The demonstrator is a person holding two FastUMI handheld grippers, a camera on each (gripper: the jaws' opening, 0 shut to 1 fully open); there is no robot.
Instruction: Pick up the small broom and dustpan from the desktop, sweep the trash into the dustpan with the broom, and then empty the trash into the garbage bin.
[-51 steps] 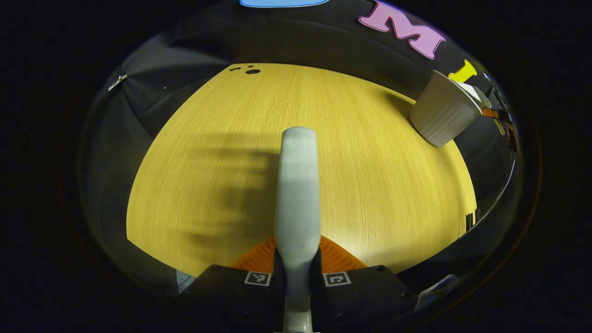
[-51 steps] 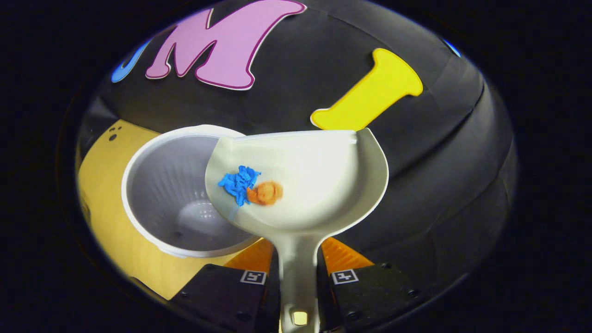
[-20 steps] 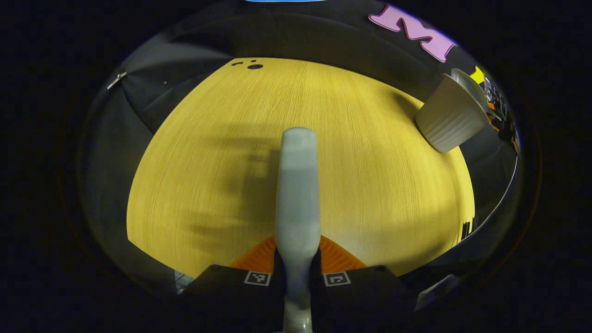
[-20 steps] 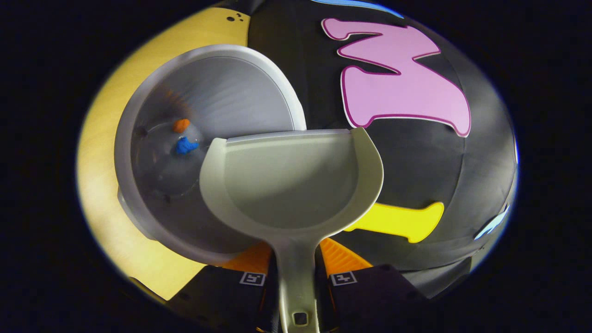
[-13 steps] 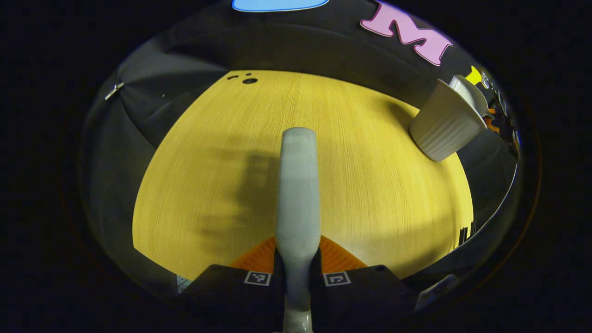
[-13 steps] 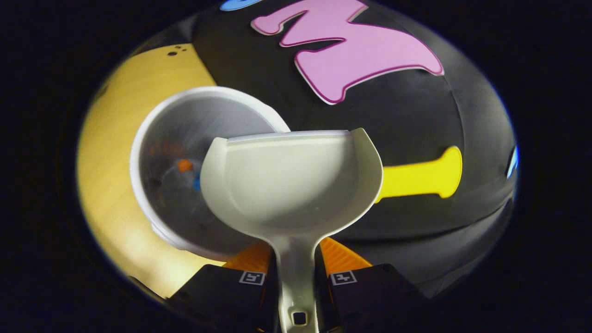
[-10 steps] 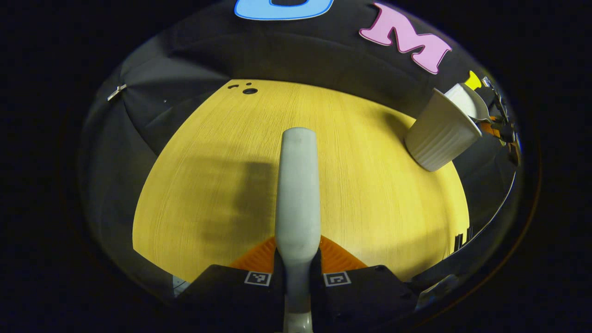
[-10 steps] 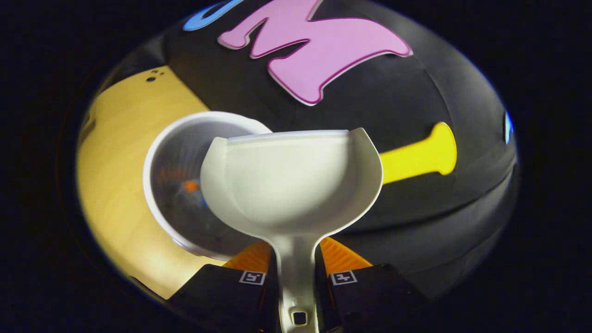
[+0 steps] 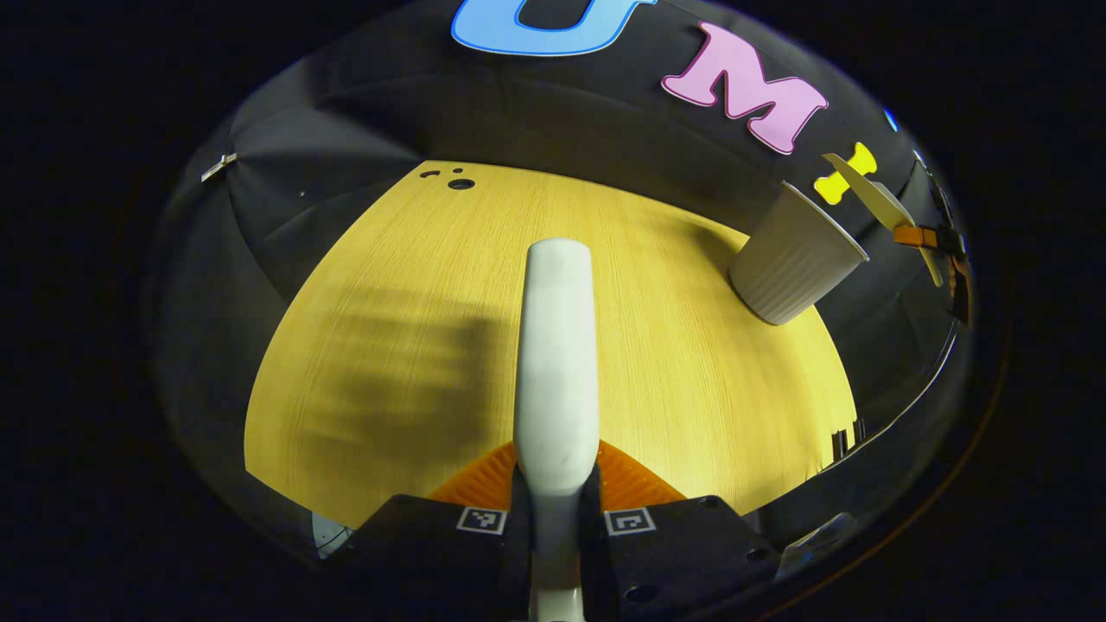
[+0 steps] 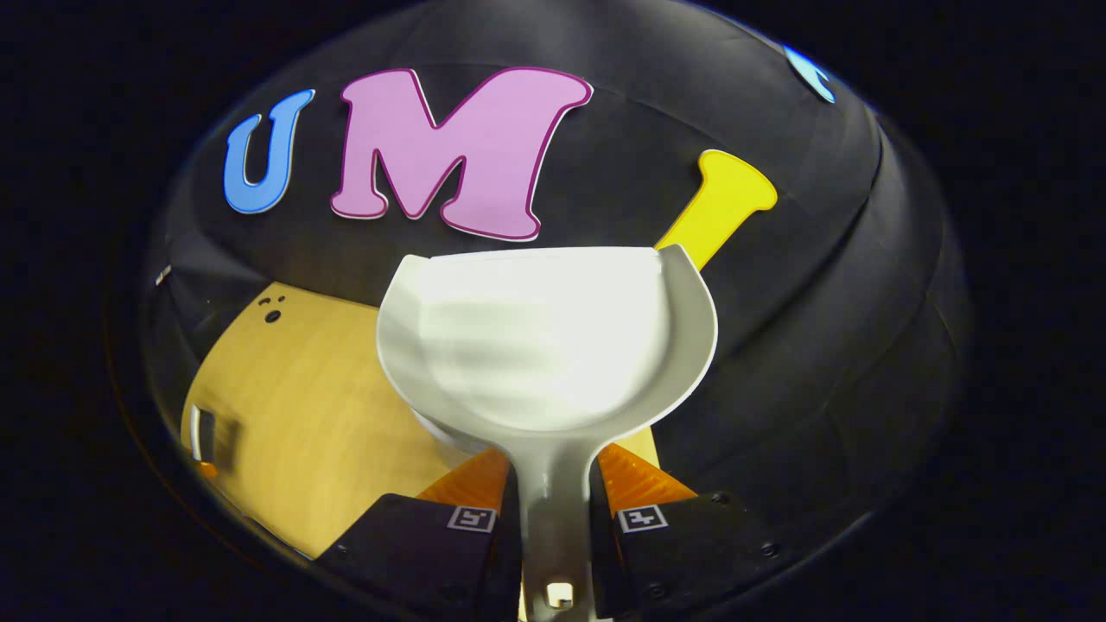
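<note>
Light falls from overhead onto the yellow wood-grain tabletop, while the booth around it stays dim. A broad soft shadow lies left of the left tool. The white plastic dustpan glares, banded with faint stripes. Fisheye bending curves every edge.

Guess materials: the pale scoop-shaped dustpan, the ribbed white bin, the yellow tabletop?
Pale scoop-shaped dustpan: likely moulded plastic, smooth, slight sheen, one-piece handle.
Ribbed white bin: probably thin plastic, matte, fluted wall.
Yellow tabletop: wood or wood-look laminate; fine straight grain lines, low gloss.
</note>
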